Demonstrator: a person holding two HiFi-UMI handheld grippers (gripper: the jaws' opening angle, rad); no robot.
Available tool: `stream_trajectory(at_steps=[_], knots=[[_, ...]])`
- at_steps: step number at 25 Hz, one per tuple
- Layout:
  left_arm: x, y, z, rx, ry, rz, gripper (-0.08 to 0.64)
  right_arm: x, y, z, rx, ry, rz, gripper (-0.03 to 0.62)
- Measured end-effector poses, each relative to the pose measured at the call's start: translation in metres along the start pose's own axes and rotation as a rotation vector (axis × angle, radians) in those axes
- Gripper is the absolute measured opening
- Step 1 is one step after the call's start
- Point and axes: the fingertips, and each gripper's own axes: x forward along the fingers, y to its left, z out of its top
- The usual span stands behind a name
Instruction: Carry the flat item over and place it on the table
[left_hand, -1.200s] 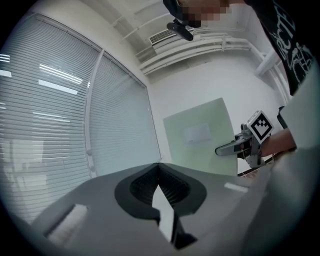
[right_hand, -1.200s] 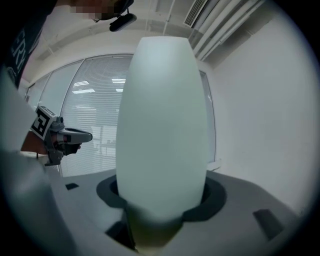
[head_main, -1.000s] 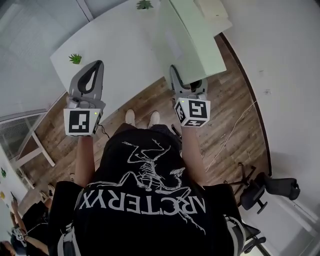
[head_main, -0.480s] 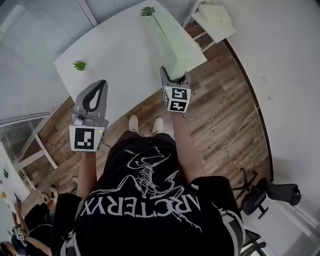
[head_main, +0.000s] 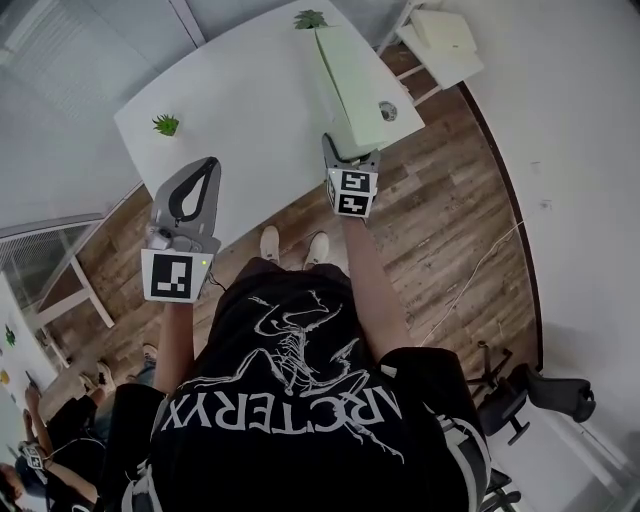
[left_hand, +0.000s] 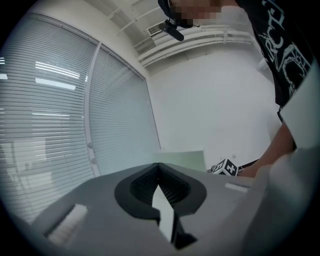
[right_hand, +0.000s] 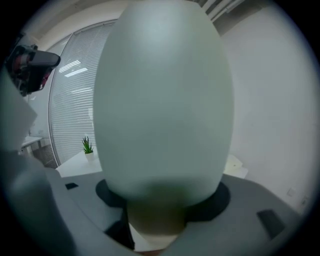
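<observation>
Board (head_main: 352, 78) has tipped fwd since a sec ago: it stood tall in R tool (head_main: 345, 150), now leans low over counter's (head_main: 240, 110) right edge. Nearest is person's black shirt (head_main: 290, 400). L tool (head_main: 208, 162) is held out on the left, tip at counter's near-left edge, jaws together, nothing btw them. R tool is clamped tight on board's near end, by counter's near-right corner, wood floor (head_main: 450, 230) below. Can't tell if board touches counter. Further on: small plant (head_main: 165, 124) near left corner, 2nd plant (head_main: 310, 18) at far corner, just beyond board's far end.
</observation>
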Motion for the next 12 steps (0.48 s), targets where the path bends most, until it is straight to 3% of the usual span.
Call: stream_trajectory(at_steps=[12], knots=[[0.003, -0.002, -0.001, -0.015, 0.005, 0.005, 0.011, -0.010, 0.000, -0.028, 0.064, 0.125, 0.047, 0.307]])
